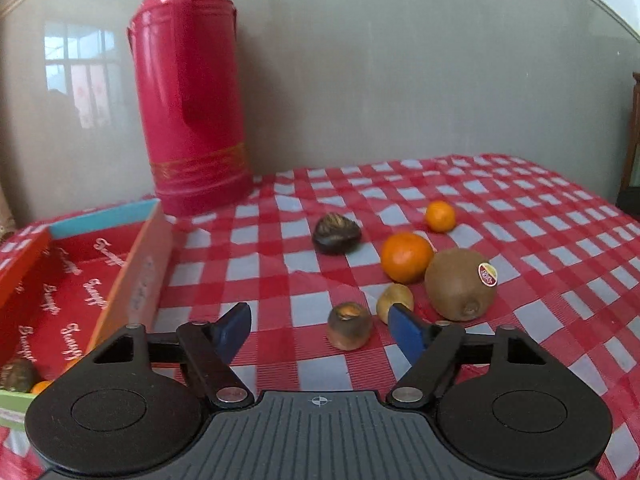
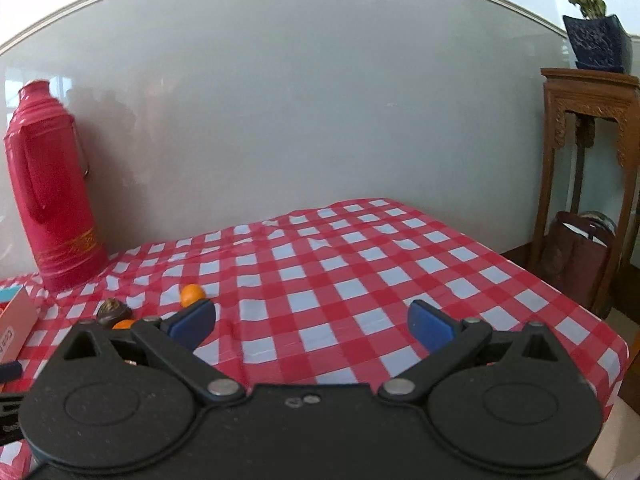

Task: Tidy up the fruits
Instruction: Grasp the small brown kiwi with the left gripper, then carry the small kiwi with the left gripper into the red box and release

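Observation:
In the left wrist view, several fruits lie on the red-checked cloth (image 1: 280, 264): a dark chestnut-like one (image 1: 337, 234), a large orange (image 1: 406, 257), a small orange (image 1: 440, 216), a stickered kiwi (image 1: 460, 284), a small yellowish fruit (image 1: 394, 300) and a small brown fruit (image 1: 349, 326). My left gripper (image 1: 320, 330) is open around the small brown fruit, with neither pad touching it. At the left stands an open box (image 1: 140, 272) holding a brown fruit (image 1: 16, 374) and an orange (image 1: 40, 386). My right gripper (image 2: 312, 320) is open over bare cloth, with nothing between its pads.
A tall red thermos (image 1: 192, 92) stands at the back against the wall, behind the box. The right wrist view shows the table's right edge (image 2: 600, 320), with a carved wooden stand (image 2: 588, 160), a potted plant (image 2: 596, 40) and a dark bag (image 2: 576, 256) beyond it.

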